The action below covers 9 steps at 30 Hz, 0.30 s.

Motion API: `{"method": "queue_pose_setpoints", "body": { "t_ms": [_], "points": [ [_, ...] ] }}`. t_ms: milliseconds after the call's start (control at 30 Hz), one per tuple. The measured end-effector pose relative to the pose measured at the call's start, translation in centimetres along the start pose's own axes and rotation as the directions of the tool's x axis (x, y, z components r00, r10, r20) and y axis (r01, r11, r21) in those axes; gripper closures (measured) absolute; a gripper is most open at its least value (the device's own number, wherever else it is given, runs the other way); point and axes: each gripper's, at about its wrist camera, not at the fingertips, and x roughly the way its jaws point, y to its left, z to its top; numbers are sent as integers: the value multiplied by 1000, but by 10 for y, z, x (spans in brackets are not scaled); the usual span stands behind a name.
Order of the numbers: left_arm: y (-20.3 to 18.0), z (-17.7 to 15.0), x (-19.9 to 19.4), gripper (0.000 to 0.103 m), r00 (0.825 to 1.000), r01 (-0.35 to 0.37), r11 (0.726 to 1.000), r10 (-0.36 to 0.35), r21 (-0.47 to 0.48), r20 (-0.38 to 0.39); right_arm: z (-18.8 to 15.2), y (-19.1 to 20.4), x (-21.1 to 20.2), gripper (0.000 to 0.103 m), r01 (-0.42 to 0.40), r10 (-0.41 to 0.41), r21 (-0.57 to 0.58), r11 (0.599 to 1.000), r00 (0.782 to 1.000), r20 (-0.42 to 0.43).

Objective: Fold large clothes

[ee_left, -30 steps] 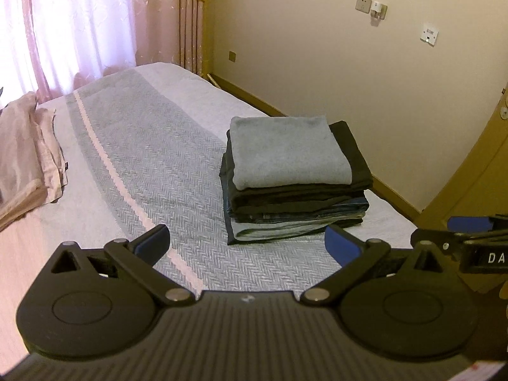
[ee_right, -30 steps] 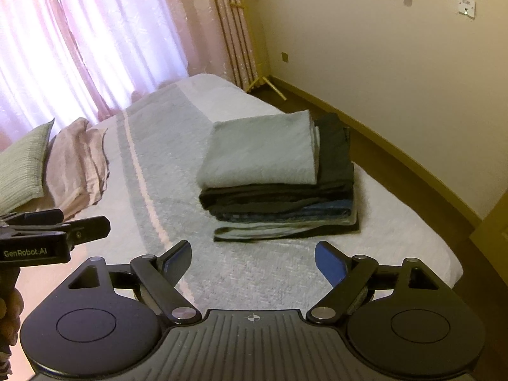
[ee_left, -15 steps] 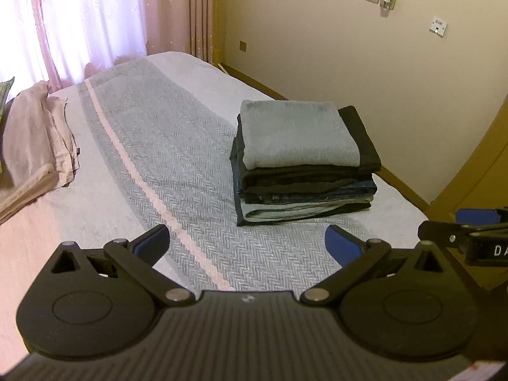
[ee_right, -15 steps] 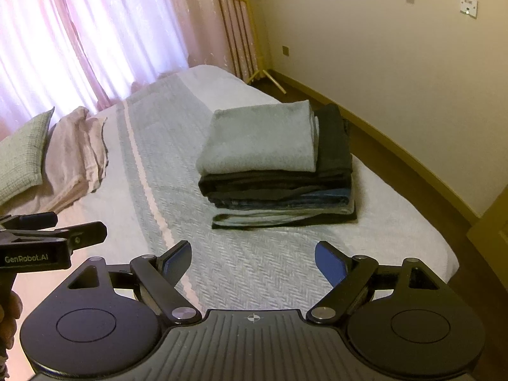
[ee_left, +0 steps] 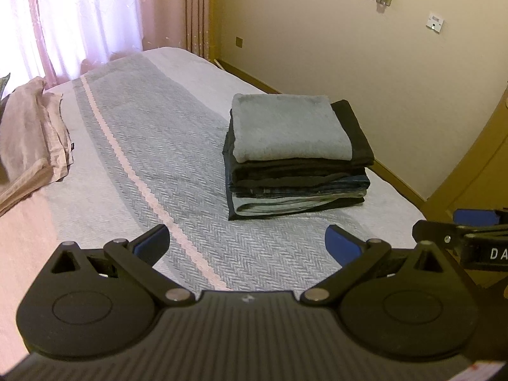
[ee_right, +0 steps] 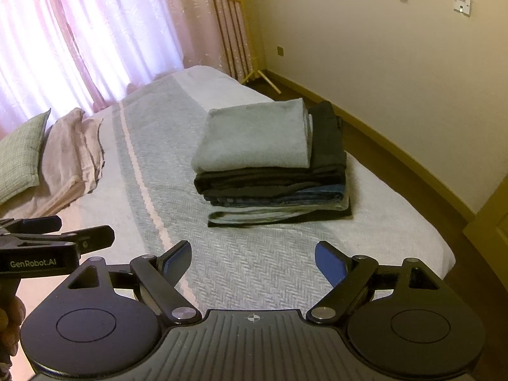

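A stack of folded clothes rests on the bed, with a grey-blue piece on top and black and denim pieces beneath. My left gripper hangs open over the bedspread, well short of the stack, holding nothing. My right gripper is likewise open and empty, in front of the stack. The right gripper's side shows at the right edge of the left wrist view, and the left gripper's side at the left edge of the right wrist view.
The bed has a grey herringbone spread with a pink stripe. A crumpled pink cloth and a green pillow lie at its left. Curtains and a cream wall stand behind. A hand grips the left tool.
Both grippers have drawn back and tilted slightly, so the stack sits a little farther and higher in view. Both have stayed open and empty.
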Motion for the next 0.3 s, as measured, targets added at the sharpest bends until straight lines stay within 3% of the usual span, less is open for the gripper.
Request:
{"method": "queue_pose_setpoints", "body": {
  "t_ms": [300],
  "points": [
    [-12, 3, 10, 1, 1000, 22, 1000, -21, 4, -1, 3, -12, 2, 21, 13, -13, 19, 1000, 1000, -3]
  ]
}}
